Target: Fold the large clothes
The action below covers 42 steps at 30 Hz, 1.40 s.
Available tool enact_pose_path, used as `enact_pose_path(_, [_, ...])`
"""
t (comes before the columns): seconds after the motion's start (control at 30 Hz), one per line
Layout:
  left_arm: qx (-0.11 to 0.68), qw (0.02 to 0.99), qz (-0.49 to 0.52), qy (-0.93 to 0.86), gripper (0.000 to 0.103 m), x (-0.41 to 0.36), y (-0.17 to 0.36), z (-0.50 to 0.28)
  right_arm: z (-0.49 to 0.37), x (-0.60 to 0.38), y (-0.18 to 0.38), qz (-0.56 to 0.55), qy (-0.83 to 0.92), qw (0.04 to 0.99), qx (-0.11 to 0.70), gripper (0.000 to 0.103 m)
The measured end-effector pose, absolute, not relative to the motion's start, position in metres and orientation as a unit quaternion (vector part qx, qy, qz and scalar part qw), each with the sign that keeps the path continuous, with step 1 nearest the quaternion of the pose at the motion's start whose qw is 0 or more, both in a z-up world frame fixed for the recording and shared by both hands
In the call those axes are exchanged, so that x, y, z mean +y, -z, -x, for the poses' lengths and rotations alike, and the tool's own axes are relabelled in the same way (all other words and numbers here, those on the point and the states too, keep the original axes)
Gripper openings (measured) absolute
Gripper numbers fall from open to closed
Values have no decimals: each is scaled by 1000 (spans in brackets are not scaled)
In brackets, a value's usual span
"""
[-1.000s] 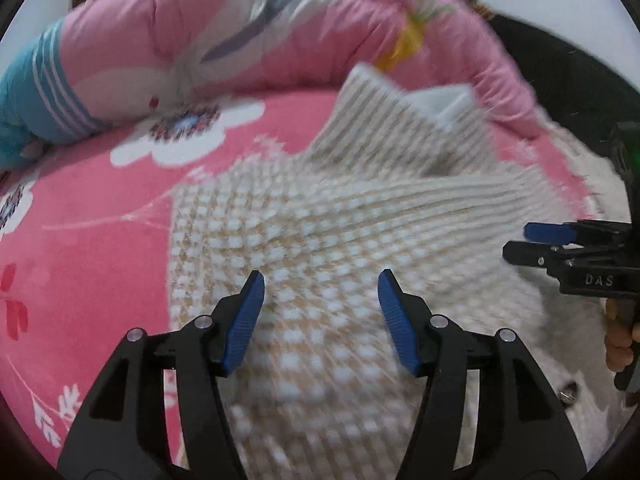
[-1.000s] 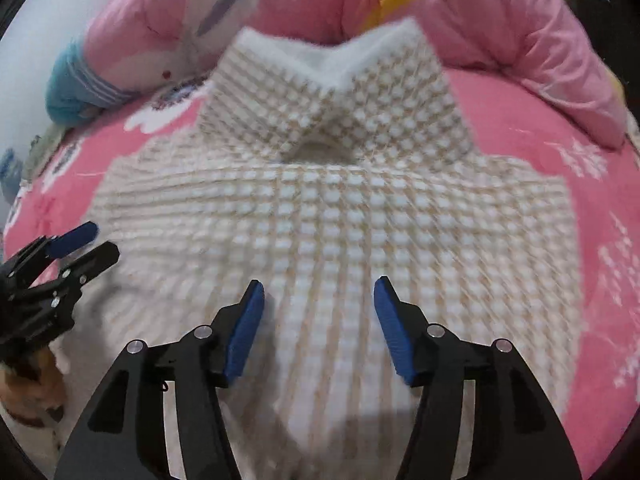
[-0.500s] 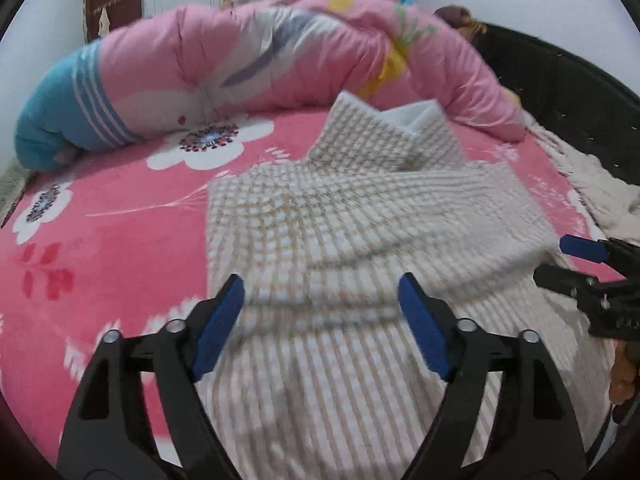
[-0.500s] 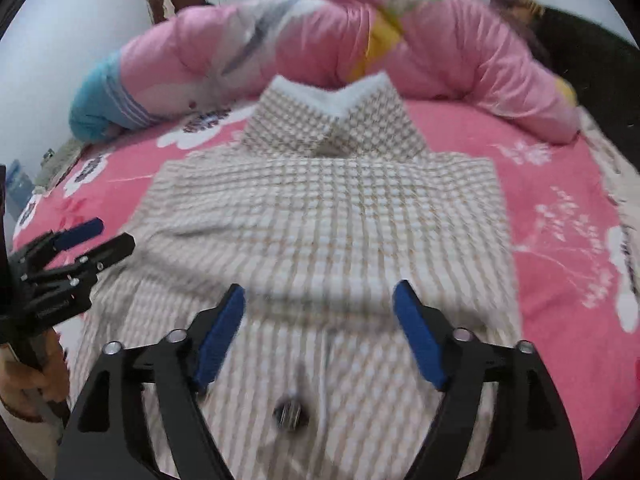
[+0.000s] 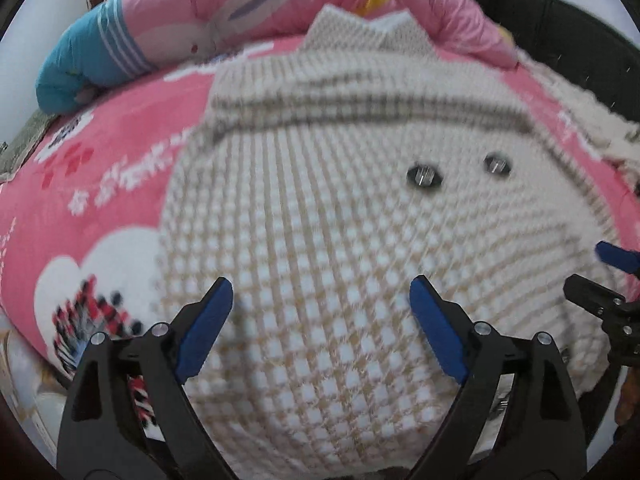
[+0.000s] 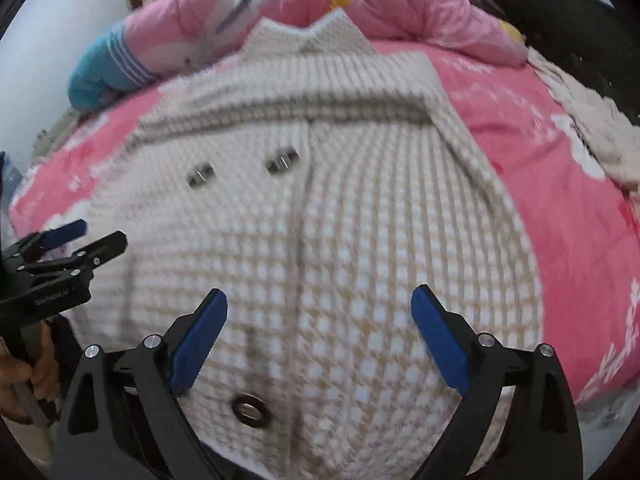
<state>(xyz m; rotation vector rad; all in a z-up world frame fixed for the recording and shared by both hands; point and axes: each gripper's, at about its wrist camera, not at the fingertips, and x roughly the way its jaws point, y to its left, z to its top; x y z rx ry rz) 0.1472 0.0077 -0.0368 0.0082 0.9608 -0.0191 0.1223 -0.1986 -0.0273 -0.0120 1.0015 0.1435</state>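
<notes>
A beige and white checked coat with dark metal buttons lies spread on the pink bed, its collar toward the rolled quilt. A folded band crosses it below the collar. My left gripper hovers over the coat's lower left part, its jaws opening with only cloth beneath them, nothing pinched. My right gripper hovers over the lower right part, jaws likewise opening and holding nothing. Each gripper shows at the edge of the other's view, the right gripper and the left gripper.
A pink flowered bedsheet covers the bed. A rolled pink and blue quilt lies along the far side. A cream knitted blanket sits at the right edge, with a dark headboard behind it. A hand grips the left tool.
Both grippers have drawn back from the collar end toward the coat's near hem and their jaws have spread wider. The buttons have come into view.
</notes>
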Motion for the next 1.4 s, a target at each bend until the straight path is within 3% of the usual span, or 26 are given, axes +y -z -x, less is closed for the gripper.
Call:
enact_pose_path(0.17, [457,889,1,-10,95,9,45,-143,-121,-197,38,11,-61,871,487,97])
enact_pose_path(1.4, [486,873,28,-13,95,13,48,-155,-117,-201,41,-3,-65,874,481,97])
